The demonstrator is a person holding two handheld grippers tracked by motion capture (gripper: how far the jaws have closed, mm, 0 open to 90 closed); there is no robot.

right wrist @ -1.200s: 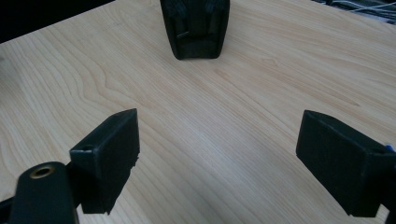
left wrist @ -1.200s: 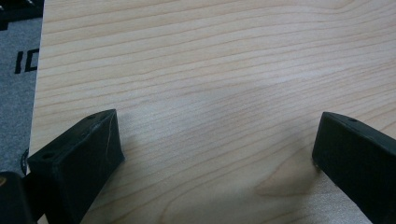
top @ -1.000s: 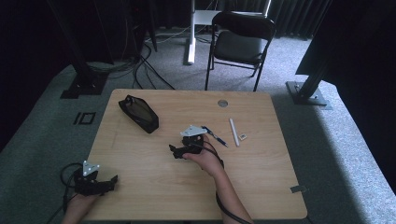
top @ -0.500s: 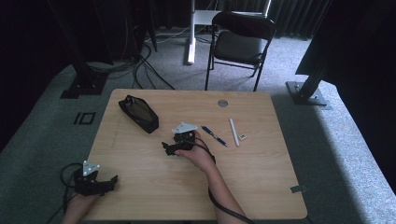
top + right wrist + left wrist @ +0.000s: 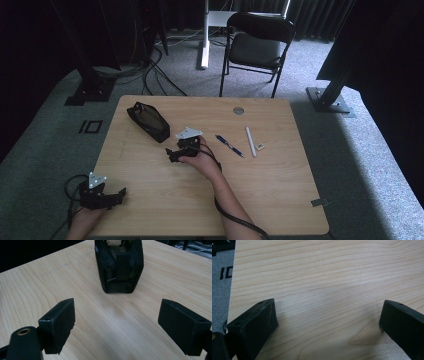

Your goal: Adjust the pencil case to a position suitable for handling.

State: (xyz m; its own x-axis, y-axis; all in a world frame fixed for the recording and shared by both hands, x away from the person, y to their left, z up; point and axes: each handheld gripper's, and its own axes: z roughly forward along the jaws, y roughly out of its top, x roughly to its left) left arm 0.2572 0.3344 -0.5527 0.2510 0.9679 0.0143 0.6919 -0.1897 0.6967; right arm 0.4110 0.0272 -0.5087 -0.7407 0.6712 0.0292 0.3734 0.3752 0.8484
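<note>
A black pencil case [image 5: 148, 121] lies at the table's back left, its near end [image 5: 118, 266] facing my right gripper. The right gripper [image 5: 171, 154] hovers just short of that end, jaws wide apart with nothing between them [image 5: 117, 322]. A blue pen [image 5: 229, 145], a white stick [image 5: 250, 141] and a small white piece [image 5: 260, 147] lie to the right of the hand. My left gripper [image 5: 120, 193] rests at the table's front left corner, open over bare wood [image 5: 329, 322].
The wooden table [image 5: 280, 200] has a round grommet [image 5: 238, 110] near its back edge. A black folding chair [image 5: 257, 47] stands behind it, with cables [image 5: 150, 65] and stand bases [image 5: 330, 100] on the grey carpet.
The right gripper has moved left across the table toward the pencil case. The left gripper has stayed put.
</note>
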